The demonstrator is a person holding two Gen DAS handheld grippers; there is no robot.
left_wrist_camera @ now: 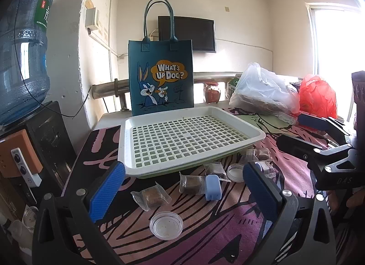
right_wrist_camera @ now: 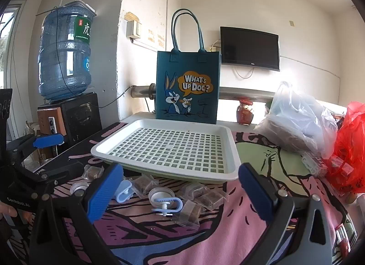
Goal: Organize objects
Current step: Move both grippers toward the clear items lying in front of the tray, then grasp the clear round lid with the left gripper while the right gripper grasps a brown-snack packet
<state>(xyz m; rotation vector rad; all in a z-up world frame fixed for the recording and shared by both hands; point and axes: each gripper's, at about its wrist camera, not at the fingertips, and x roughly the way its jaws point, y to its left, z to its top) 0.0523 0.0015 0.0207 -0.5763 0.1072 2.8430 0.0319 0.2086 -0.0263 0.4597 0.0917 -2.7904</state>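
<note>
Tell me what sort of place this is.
Probably a lived-in room in a home: a wall TV, a water jug on a dispenser, and a cartoon-print cloth strewn with snack packets by a tray.

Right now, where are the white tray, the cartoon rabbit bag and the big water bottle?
white tray (left_wrist_camera: 255,133): left wrist view, on its right rim.
cartoon rabbit bag (right_wrist_camera: 189,64): right wrist view, on the plain upper front.
water bottle (right_wrist_camera: 61,64): right wrist view, on its blue body.
</note>
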